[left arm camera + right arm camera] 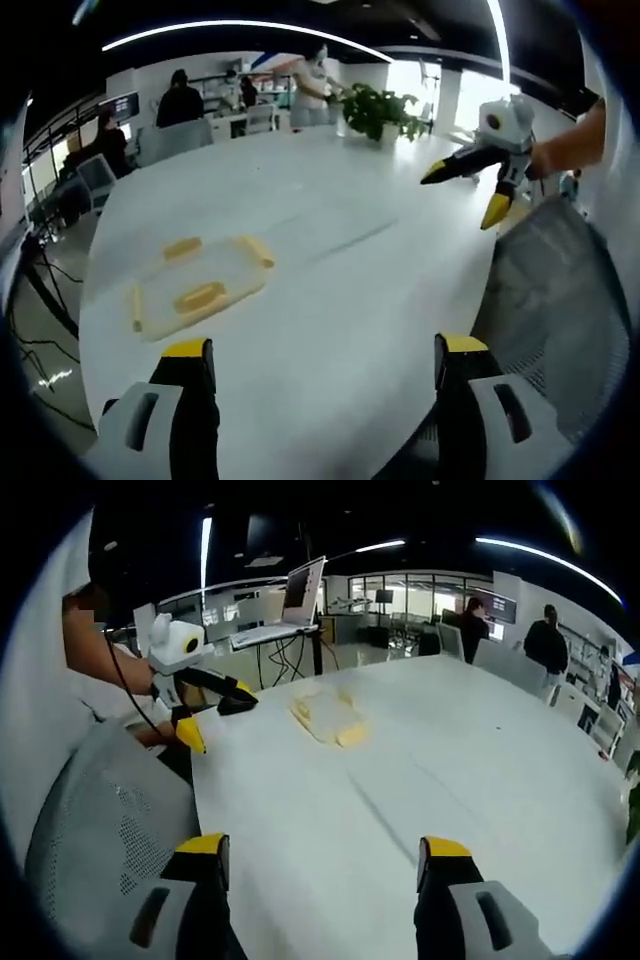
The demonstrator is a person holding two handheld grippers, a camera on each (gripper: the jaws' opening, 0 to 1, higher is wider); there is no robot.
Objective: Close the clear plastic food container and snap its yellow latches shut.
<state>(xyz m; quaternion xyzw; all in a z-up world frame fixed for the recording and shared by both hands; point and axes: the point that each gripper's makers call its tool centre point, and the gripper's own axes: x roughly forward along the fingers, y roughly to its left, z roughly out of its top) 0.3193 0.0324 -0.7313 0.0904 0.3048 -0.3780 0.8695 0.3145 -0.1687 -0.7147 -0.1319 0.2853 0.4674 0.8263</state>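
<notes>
A clear plastic food container (198,285) with yellow latches lies flat on the white table (330,300), ahead and left of my left gripper (325,352), which is open and empty well short of it. My right gripper (470,195) hovers open over the table's right edge, held by a hand. In the right gripper view the container (328,718) sits far ahead on the table (450,770). My right gripper (322,852) is open with nothing between its jaws. My left gripper (214,716) hangs open at the left, near the container.
A grey mesh chair (565,300) stands by the table's right edge, also seen as the chair (95,820) at the left. A potted plant (385,112) sits at the table's far end. People, desks and monitors fill the office behind. A laptop (300,595) stands beyond the table.
</notes>
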